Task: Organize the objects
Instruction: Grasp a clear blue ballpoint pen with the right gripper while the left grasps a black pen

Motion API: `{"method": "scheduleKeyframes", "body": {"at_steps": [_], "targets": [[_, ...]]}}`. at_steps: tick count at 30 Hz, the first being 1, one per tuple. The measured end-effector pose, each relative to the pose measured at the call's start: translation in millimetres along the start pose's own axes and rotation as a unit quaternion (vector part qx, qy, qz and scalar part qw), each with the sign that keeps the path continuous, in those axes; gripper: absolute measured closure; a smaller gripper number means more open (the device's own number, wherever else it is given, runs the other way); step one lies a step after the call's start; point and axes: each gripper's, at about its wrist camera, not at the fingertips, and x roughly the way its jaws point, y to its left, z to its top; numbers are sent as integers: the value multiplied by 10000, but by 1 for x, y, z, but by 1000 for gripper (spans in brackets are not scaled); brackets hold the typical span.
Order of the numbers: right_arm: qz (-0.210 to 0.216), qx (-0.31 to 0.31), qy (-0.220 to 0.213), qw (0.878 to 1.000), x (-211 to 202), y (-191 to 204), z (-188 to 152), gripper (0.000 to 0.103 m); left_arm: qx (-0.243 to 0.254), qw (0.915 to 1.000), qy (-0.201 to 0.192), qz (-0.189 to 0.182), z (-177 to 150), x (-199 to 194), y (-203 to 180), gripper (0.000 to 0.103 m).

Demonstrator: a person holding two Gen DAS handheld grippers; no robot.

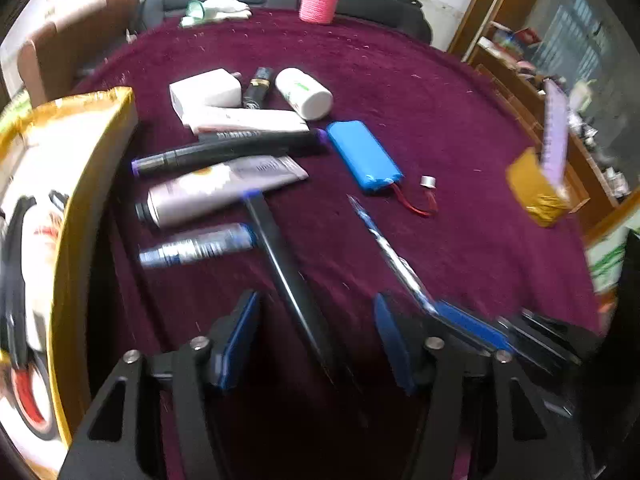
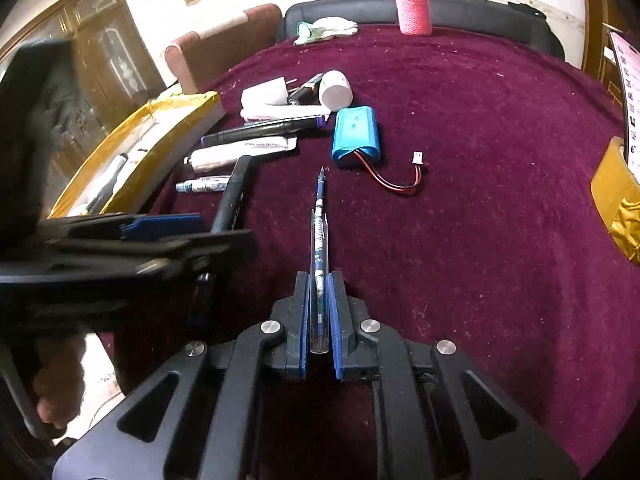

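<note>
Straddling the black marker pen (image 1: pixel 288 280), left gripper (image 1: pixel 316 340) fingers stood open, pen axis running up-frame; right gripper (image 2: pixel 319 300) clamped the blue-patterned clear pen (image 2: pixel 319 256).

A lived-in room of a home. The worktop (image 2: pixel 480 160) is draped in a maroon plush cloth and ringed by a black sofa (image 2: pixel 340 8) and a brown upholstered chair (image 2: pixel 216 52). Carved wooden doors (image 2: pixel 100 52) stand at one side, crowded wooden shelves (image 1: pixel 520 52) at the other; a pink knit-covered bottle (image 2: pixel 414 4) stands at the far edge.
</note>
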Motion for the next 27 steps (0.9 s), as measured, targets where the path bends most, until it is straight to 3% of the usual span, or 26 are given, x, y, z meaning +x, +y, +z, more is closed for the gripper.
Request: {"method": "scheduleKeyframes", "body": {"at_steps": [3, 5, 10, 13, 16, 19, 24, 27], "targets": [[-51, 10, -29, 10000, 0, 3, 0, 94, 247, 9980, -84, 584, -1, 1, -5, 80], [-79, 29, -56, 9999, 0, 4, -2, 94, 326, 9978, -106, 560, -4, -1, -5, 83], [-160, 38, -88, 9998, 0, 6, -2, 94, 293, 9981, -309, 445, -20, -27, 5, 82], [-293, -46, -116, 9995, 1, 10, -2, 94, 106, 9995, -292, 60, -10, -38, 14, 87], [-346, -18, -124, 9993, 2, 11, 0, 94, 168, 9991, -378, 130, -1, -34, 13, 90], [-260, 129, -147, 9995, 3, 7, 1, 94, -125, 9993, -218, -278, 2, -24, 24, 91], [-146, 327, -188, 9992, 1, 4, 0, 94, -381, 9984, -188, -363, -9, -34, 37, 91], [173, 512, -256, 9982, -3, 4, -3, 94, -449, 9977, -304, -407, -19, -52, 43, 91]]}}
